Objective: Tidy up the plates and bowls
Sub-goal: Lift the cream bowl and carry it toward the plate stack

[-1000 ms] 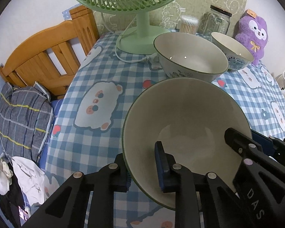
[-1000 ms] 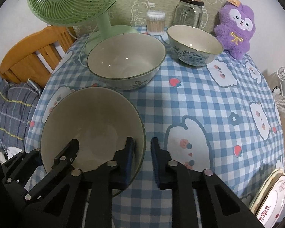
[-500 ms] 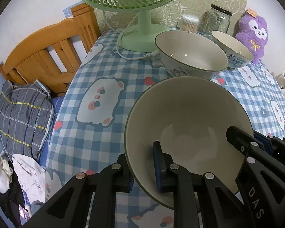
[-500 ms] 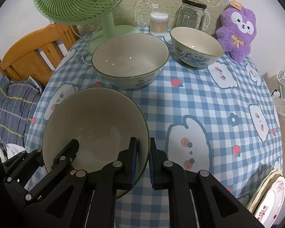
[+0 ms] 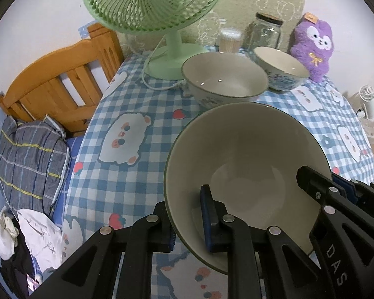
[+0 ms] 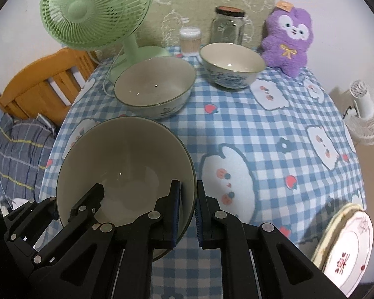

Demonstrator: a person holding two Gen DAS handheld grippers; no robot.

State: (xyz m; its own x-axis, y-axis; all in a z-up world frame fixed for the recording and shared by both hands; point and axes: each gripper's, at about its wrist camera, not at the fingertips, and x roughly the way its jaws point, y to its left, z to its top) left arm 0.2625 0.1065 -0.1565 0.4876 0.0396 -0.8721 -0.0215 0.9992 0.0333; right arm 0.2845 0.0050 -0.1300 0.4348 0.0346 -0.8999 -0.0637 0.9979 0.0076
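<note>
A large cream bowl with a green rim (image 5: pixel 246 149) (image 6: pixel 122 159) is held above the table, tilted. My left gripper (image 5: pixel 189 214) is shut on its left rim. My right gripper (image 6: pixel 188 211) is shut on its right rim, and its fingers (image 5: pixel 319 186) show in the left wrist view. A second green-rimmed bowl (image 5: pixel 224 78) (image 6: pixel 154 87) stands further back. A smaller bowl with blue flowers (image 5: pixel 280 67) (image 6: pixel 232 64) stands behind it to the right. A stack of plates (image 6: pixel 346 246) lies at the table's near right edge.
A green desk fan (image 6: pixel 94 12) with its cord stands at the back left. A cotton swab pot (image 6: pixel 190 41), a glass jar (image 6: pixel 228 26) and a purple plush toy (image 6: pixel 289 39) line the back. A wooden bed frame (image 5: pixel 59 77) is left of the checked tablecloth (image 6: pixel 261 124).
Both grippers have lifted the bowl off the table and carried it a little toward the far bowls. The right gripper has closed tighter on the rim.
</note>
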